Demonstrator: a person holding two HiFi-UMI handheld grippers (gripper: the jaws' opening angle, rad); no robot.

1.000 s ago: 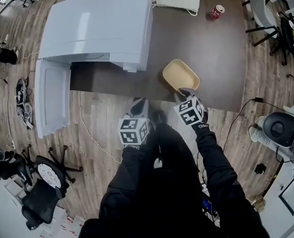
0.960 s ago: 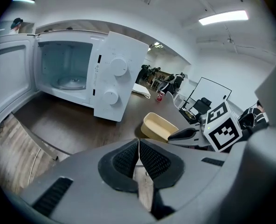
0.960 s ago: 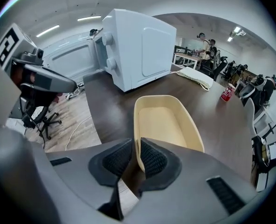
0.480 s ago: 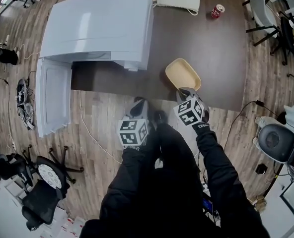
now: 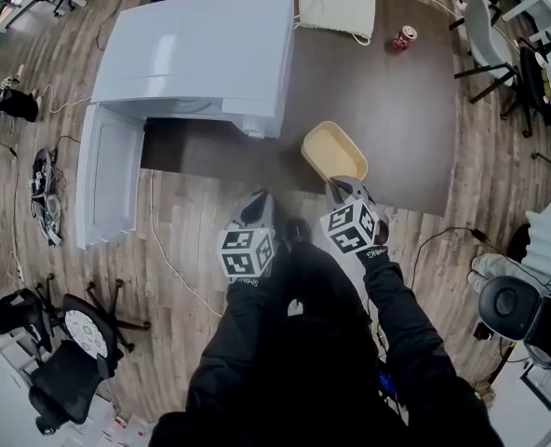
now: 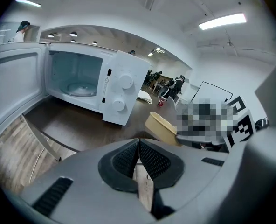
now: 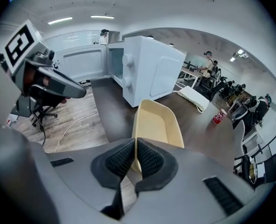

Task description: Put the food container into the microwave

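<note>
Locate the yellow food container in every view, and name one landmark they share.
Head view: food container right of centre, just ahead of the right tongs.
Left gripper view: food container right of centre, low.
Right gripper view: food container centre, rim clamped by those tongs.
Shared landmark: white microwave, door open.

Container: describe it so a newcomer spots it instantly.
On the dark table, right of the white microwave, the container is at the near edge, its rim in the right gripper. Unlike the red can and white cloth beyond, it is a pale yellow open tub.
</note>
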